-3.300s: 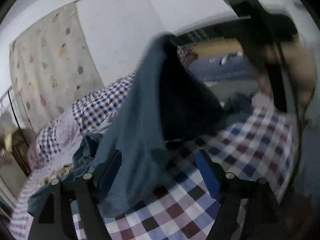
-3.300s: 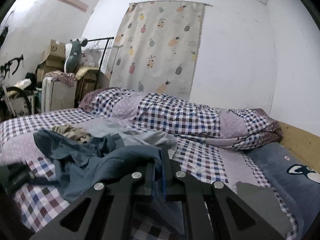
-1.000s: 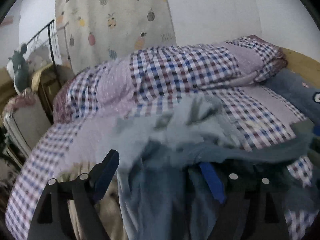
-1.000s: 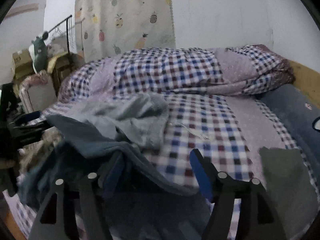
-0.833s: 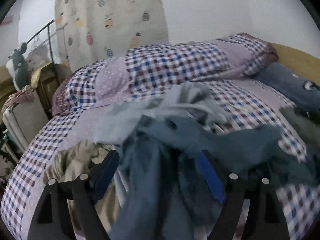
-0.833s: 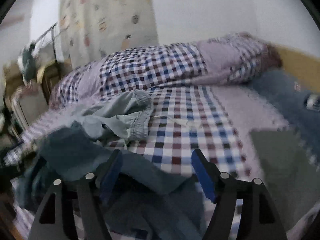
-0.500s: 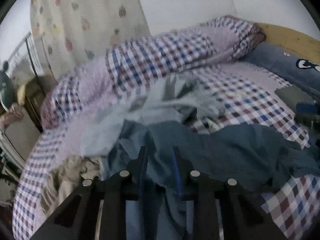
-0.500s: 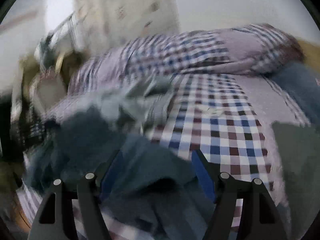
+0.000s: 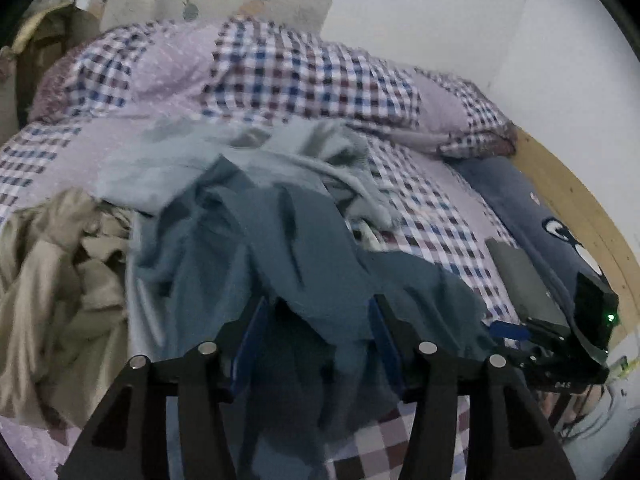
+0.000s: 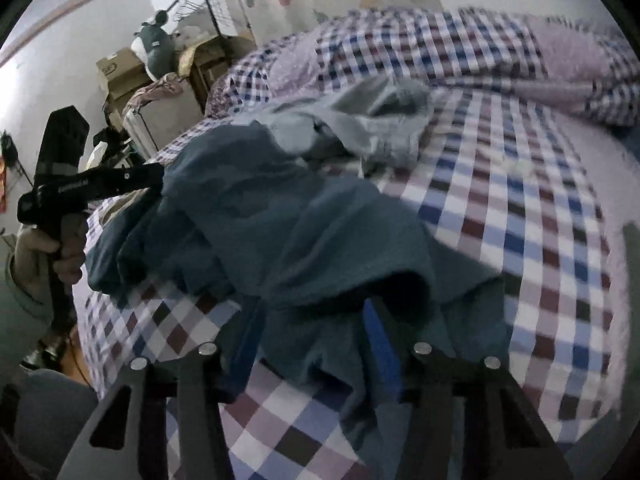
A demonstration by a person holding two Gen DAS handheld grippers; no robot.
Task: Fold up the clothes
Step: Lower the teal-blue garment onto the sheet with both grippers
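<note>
The dark blue garment [image 9: 288,248] lies crumpled on the checked bed [image 9: 440,224], draped between the spread fingers of both the left gripper [image 9: 316,336] and the right gripper [image 10: 312,332]; neither clamps it. A pale blue garment [image 9: 248,160] lies behind it.

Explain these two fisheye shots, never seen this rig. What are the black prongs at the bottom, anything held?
There is no robot: a person holds a two-finger claw in each hand, with a fisheye camera on each looking along its fingers. The black prongs are those fingers. One picture is from the left claw, the other from the right claw; the right view also shows the hand gripping the left tool. Both look over a bed with a checked sheet. On it lie a dark teal garment, a pale grey-blue garment behind it and a beige garment beside it. Both claws are open, teal cloth lying between their fingers, so nothing is clamped.
</note>
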